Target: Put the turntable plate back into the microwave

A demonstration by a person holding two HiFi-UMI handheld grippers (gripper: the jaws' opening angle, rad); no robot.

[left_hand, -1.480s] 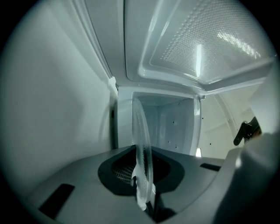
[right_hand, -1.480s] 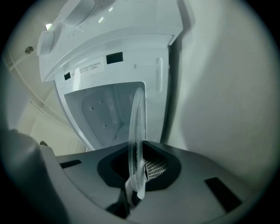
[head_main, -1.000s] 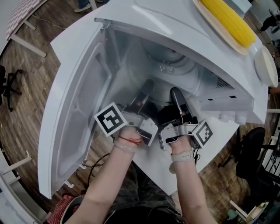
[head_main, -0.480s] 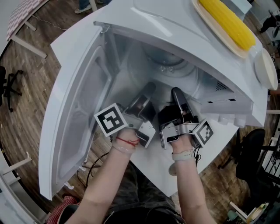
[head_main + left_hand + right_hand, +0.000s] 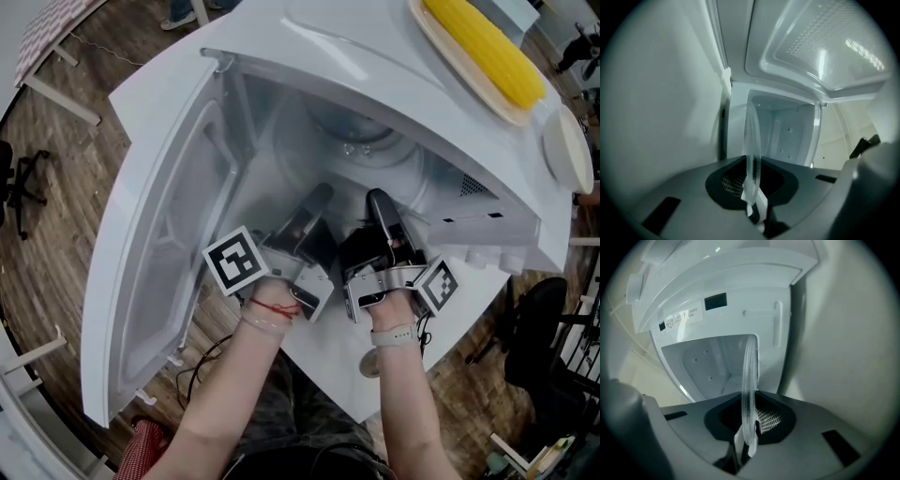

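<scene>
Left claw (image 5: 752, 199) and right claw (image 5: 746, 439) each pinch the rim of the glass turntable plate (image 5: 751, 136), inside the microwave (image 5: 375, 56) cavity — stiff, slick, breakable stuff, I'd say, best held two-sided.

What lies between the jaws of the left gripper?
The rim of the glass turntable plate, edge-on and clamped by those jaws; the left gripper view shows it.

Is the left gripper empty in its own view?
No, the left gripper has its jaws closed on the rim of the clear turntable plate, which is seen edge-on.
</scene>
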